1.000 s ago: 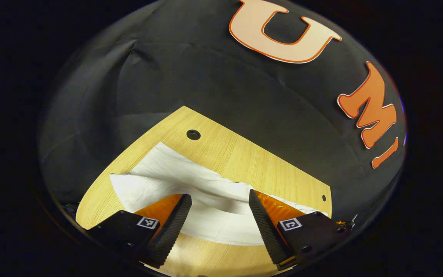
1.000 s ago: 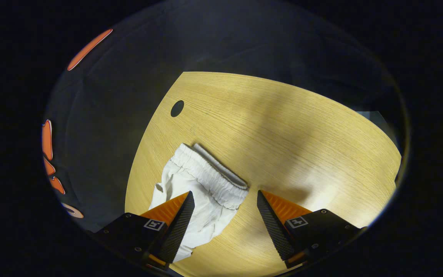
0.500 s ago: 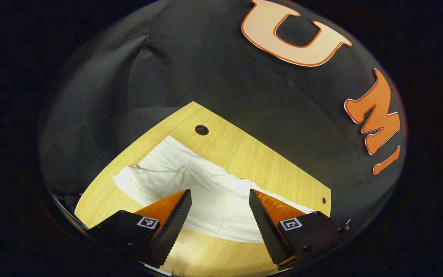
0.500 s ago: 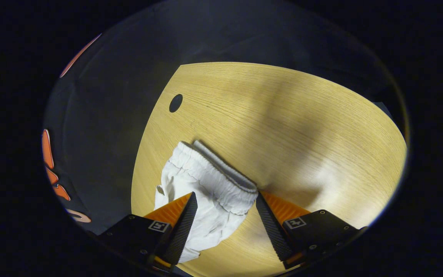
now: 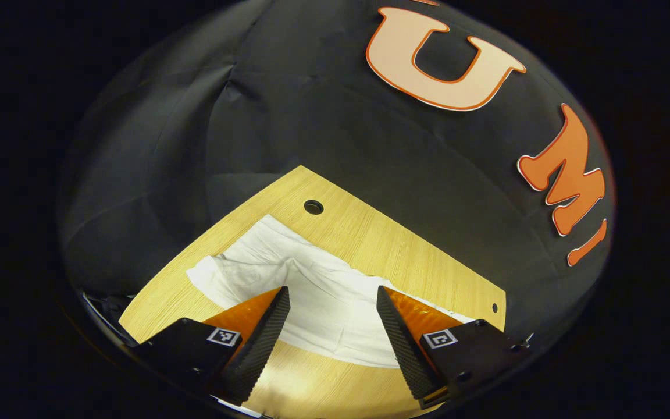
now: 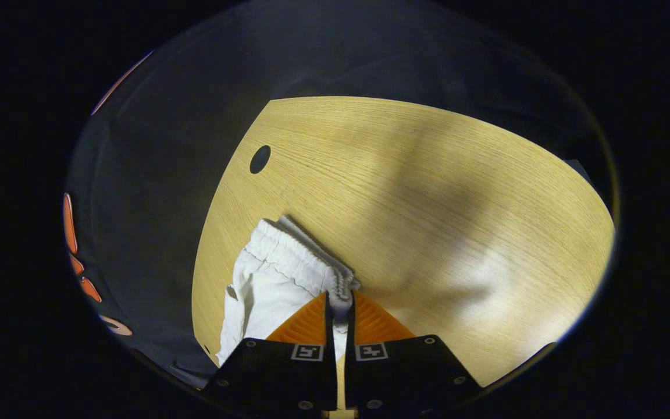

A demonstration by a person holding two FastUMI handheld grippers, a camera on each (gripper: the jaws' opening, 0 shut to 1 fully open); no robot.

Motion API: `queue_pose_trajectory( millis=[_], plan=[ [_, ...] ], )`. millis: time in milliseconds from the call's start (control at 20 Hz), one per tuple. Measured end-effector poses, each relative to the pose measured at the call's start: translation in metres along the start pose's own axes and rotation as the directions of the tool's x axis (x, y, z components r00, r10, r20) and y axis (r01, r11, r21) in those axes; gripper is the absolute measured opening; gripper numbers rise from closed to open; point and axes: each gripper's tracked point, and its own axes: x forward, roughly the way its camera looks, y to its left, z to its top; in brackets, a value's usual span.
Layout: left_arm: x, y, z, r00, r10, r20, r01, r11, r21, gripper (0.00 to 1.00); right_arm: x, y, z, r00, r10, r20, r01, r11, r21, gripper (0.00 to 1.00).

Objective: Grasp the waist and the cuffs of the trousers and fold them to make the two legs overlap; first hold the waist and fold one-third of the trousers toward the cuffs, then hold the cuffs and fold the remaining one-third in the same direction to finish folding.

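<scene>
Since half a second ago the right hand-held gripper point(image 6: 339, 308) has closed: its jaws, then spread to either side of the waistband, now meet on the near corner of the elastic. The left hand-held gripper point(image 5: 332, 317) has hardly shifted, its fingers as far apart as before.

In the left gripper view, the white trousers point(image 5: 317, 291) lie across the lower middle of the frame on the wooden surface point(image 5: 405, 256), a raised crease running up from between the wide-spread jaws. Nothing is gripped there. The gripper hangs over the leg cloth, probably waiting for its cuff grasp. A round hole point(image 5: 313, 206) in the surface sits just above the cloth's far edge.

In the right gripper view, the gathered waist point(image 6: 297, 256) runs from the lower left towards the centre, and both fingers point(image 6: 370, 320) pinch its end, the cloth bunched where they meet. Holding the corner rather than the middle should let the waist be lifted as one edge and carried over, so the first step, laying one leg on the other, seems barely begun. The cuffs' exact place I cannot tell.
</scene>
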Motion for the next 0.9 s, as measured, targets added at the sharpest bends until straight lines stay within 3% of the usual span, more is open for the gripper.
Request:
queue_pose_trajectory(
  millis=[350,900],
  plan=[
    [-0.012,0.005,0.007,1.0,-0.013,0.027,0.013,1.0,0.014,1.0,-0.037,0.043,0.01,0.994,0.064,0.09,-0.046,0.981,-0.187,0.05],
    [-0.002,0.06,0.024,0.994,-0.107,-0.027,0.107,0.994,0.003,1.0,-0.127,0.133,0.003,0.972,0.209,0.11,-0.144,0.893,-0.426,0.05]
  ],
)
